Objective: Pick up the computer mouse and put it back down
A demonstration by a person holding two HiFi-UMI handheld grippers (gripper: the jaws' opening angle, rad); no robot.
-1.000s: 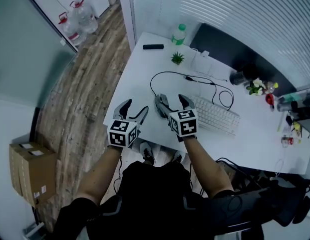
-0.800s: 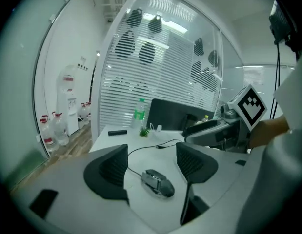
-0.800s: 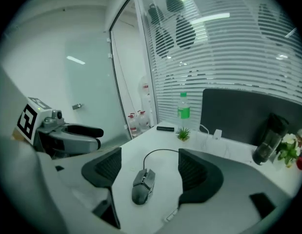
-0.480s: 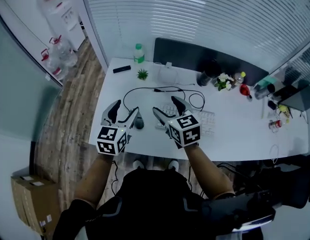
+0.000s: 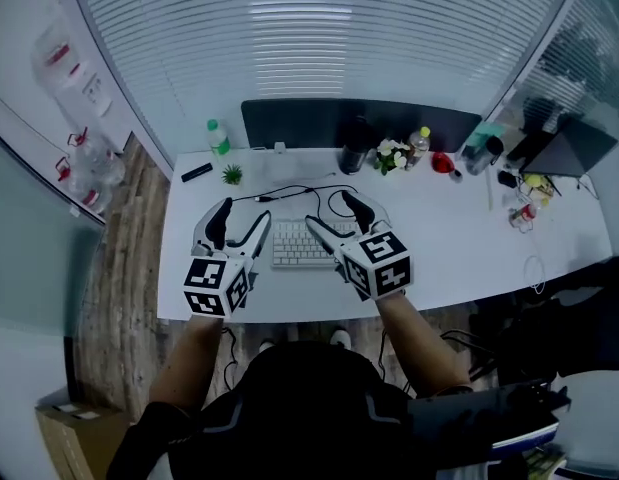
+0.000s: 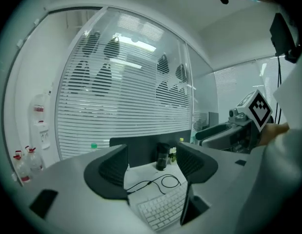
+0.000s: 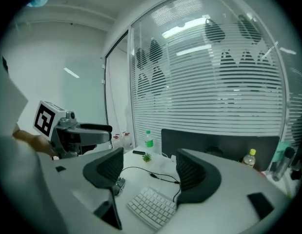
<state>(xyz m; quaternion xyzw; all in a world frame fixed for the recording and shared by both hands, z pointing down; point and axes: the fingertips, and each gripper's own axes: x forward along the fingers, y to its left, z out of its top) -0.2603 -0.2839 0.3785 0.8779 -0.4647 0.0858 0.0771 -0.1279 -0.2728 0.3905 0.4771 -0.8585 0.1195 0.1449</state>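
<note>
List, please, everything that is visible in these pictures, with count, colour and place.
desk: one, white, in front of the blinds.
keyboard: one, white, on the desk, between the grippers.
cable: one, black, looping behind the keyboard.
mouse: one, dark, left of the keyboard, partly behind a jaw.
bottle: one, green cap, at the desk's back left.
plant: one, green, small, near the bottle.
cup: one, dark, at the back centre.
water jugs: at least two, clear, on the floor at left.
left gripper: jaws open, empty.
right gripper: jaws open, just closed a little, nothing between them.
</note>
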